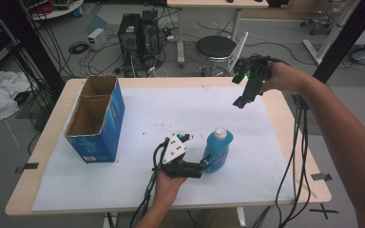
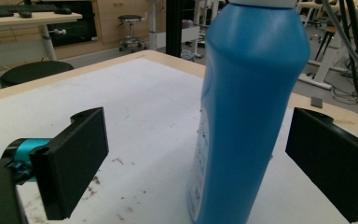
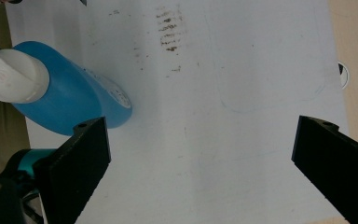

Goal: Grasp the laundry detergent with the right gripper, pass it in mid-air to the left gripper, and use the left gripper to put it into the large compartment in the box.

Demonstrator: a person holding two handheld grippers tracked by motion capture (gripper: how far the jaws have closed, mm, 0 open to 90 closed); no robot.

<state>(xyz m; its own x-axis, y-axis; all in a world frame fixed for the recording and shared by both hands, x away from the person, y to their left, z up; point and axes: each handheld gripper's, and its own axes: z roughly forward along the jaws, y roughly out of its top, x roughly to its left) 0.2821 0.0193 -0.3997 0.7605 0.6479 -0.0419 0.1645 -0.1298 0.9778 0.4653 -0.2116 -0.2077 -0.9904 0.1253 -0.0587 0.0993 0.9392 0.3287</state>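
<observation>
We are working over a tabletop [image 1: 285,142] under white paper, with an open blue cardboard box [image 1: 97,118] standing at its left. The blue bottle [image 1: 217,149] is standing upright near the middle, not yet lifted. Our left tool [image 1: 204,164] is bracketing it, jaws spread and not yet pressing its sides, so the grasp and any move are still ahead, we judge. Our right tool [image 1: 241,100] is hovering released at the far right. The bottle's cap [image 3: 10,77] is cut off in the left gripper view, and its label is unreadable.

Right gripper [image 3: 200,154] hangs above the white paper-covered table [image 3: 242,70], jaws spread wide; the blue plastic bottle with white cap [image 3: 70,100] stands beside its left jaw.
</observation>
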